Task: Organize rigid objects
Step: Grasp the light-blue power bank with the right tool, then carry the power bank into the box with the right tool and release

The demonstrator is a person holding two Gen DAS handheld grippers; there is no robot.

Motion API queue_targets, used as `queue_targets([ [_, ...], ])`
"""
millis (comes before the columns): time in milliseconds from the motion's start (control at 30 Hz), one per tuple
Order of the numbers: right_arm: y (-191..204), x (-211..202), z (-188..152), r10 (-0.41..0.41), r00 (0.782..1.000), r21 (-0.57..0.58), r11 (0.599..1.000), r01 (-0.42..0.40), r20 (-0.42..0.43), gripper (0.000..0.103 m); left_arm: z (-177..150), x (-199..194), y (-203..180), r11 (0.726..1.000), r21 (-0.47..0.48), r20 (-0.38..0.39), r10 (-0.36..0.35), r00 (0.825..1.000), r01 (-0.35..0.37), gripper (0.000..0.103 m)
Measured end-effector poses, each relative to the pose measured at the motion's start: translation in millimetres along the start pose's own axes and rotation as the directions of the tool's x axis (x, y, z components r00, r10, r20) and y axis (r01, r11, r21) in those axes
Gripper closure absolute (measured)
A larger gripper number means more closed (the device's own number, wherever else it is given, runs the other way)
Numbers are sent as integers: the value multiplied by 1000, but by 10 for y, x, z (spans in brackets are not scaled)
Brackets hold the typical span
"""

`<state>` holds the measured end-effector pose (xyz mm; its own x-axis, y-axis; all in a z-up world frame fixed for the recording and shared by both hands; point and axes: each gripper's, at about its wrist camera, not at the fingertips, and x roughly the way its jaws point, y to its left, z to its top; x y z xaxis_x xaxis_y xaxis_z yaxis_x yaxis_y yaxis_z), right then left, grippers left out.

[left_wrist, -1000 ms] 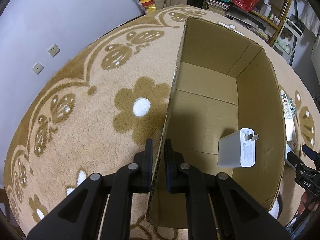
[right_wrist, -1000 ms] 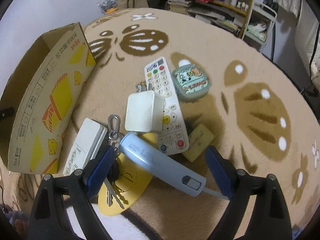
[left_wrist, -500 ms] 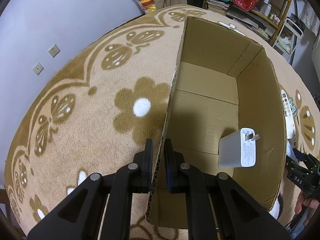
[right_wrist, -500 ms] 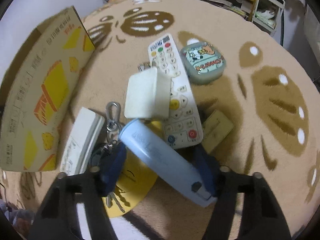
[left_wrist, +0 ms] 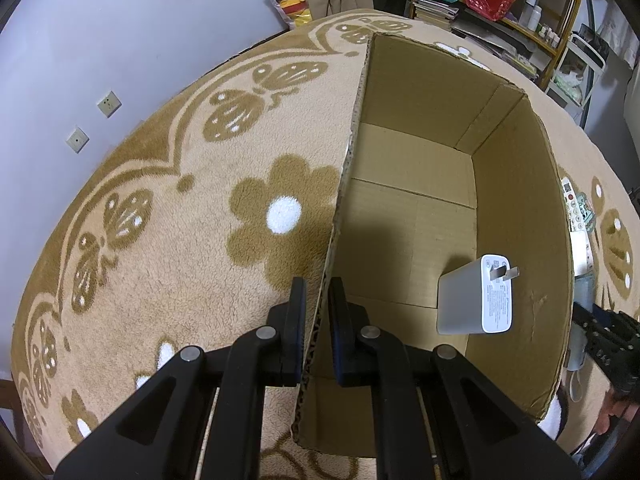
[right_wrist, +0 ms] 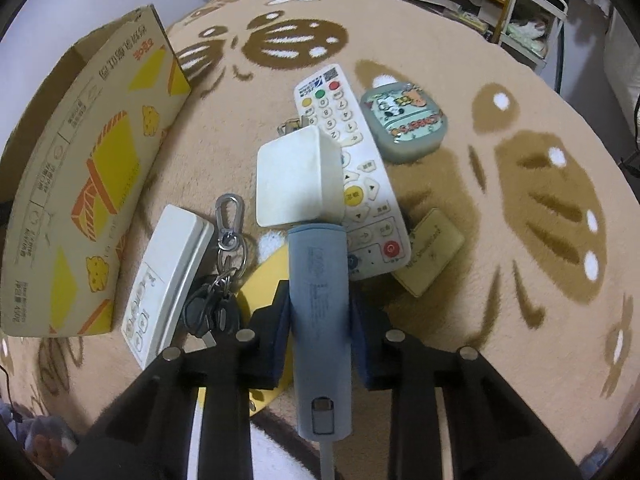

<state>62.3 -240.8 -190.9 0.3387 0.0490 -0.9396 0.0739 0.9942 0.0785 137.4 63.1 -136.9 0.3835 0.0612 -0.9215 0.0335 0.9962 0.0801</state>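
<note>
cardboard box (left_wrist: 516,216) wall clamped in your left gripper (left_wrist: 317,308); your right gripper (right_wrist: 319,320) jaws are closing, pads against the blue-grey tube (right_wrist: 320,312).

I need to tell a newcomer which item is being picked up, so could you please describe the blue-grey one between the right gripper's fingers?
Start at the cardboard box on the patterned rug, then look right to the pile beside it. The blue-grey cylinder lies there between the right gripper, whose jaws are closing on it. It is the only long, round item, below the white charger cube.
</note>
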Motion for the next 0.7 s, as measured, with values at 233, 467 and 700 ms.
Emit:
queue_targets([
  [233,-71,-281,40,53,996,87,994,-59,66,74,-3,4,11,1000,-3,-1,-4,1000,4,93],
  [467,71,-501,214,129,978,70,987,-142,167,74,4,10,-6,1000,12,1,8,1000,-8,93],
  [700,344,-793,319,187,950,18,980,-198,251,74,3,18,-15,1000,14,1,10,1000,-10,93],
])
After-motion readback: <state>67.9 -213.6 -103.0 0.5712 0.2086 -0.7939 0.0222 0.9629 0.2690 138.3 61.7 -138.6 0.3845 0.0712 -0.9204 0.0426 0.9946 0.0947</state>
